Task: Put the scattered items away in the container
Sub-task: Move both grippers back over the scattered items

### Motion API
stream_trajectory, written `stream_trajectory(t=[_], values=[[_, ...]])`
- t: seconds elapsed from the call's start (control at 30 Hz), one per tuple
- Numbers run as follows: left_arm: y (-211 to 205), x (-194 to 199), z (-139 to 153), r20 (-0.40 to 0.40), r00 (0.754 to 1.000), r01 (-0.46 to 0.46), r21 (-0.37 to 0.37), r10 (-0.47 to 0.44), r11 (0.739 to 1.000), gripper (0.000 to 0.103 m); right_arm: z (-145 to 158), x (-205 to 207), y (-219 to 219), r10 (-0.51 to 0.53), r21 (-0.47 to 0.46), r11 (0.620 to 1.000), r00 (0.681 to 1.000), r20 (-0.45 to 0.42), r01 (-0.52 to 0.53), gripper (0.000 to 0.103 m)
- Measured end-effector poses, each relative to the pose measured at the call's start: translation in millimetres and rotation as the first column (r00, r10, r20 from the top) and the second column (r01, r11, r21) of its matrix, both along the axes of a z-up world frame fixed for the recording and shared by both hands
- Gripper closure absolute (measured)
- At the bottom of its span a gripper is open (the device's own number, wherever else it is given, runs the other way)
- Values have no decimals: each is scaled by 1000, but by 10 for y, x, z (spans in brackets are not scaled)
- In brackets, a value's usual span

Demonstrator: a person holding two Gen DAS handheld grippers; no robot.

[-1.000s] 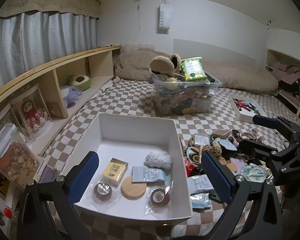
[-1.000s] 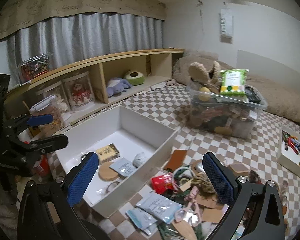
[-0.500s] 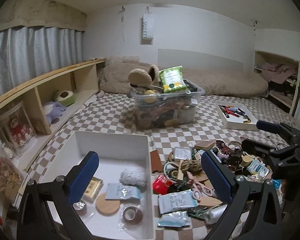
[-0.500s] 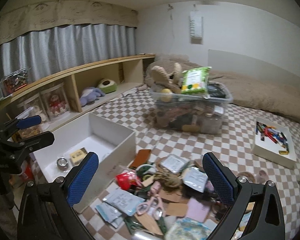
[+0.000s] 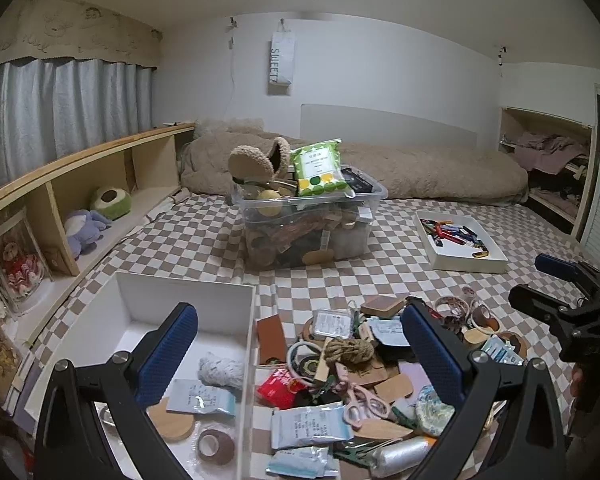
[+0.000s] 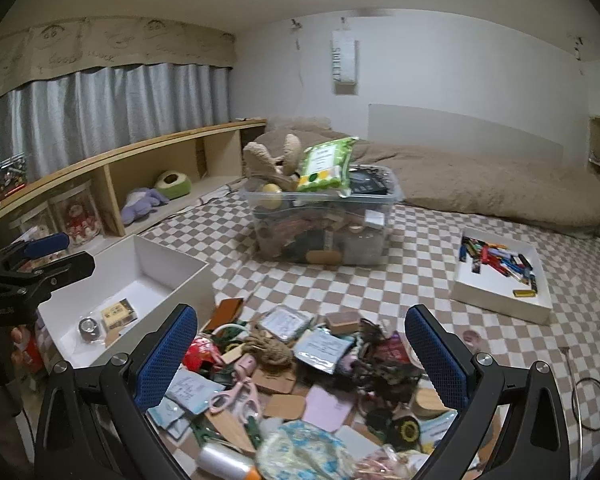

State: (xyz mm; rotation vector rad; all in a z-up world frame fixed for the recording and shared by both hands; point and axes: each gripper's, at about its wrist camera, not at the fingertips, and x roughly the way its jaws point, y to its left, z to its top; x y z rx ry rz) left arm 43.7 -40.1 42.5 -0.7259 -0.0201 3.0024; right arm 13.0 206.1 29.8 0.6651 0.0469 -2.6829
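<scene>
Grippers: left gripper (image 5: 298, 354) and right gripper (image 6: 302, 354) both spread wide, empty, hovering to pick.
Pile (image 6: 300, 372): heaped beside white box (image 5: 188, 300), short carry.

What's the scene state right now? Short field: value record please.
container: white box, open top, left of the pile
in container: wooden disc, tape roll, grey yarn ball, pale blue packet
still out: pile on checked cover, incl. pink scissors, twine bundle, red packet
left gripper: open, empty, straddling box edge and pile
right gripper: open, empty, above pile
other: clear full bin; white tray
</scene>
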Motion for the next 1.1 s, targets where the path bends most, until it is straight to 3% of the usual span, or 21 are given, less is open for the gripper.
stream_trajectory(t=[0.27,0.73,1.1], values=[[257,-135,-115,14,998,-60,-49,61,997,0,-105,-62,377,-68,-16,998,997,19,69,0],[452,-414,-336,41,998,48,22,-49,999,0,-374,-209,776,-151,-19,988,987,56,152,0],[557,-689,-489,48,998,33,22,-34,999,0,-678,-314,885,-203,-27,978,975,90,207,0]])
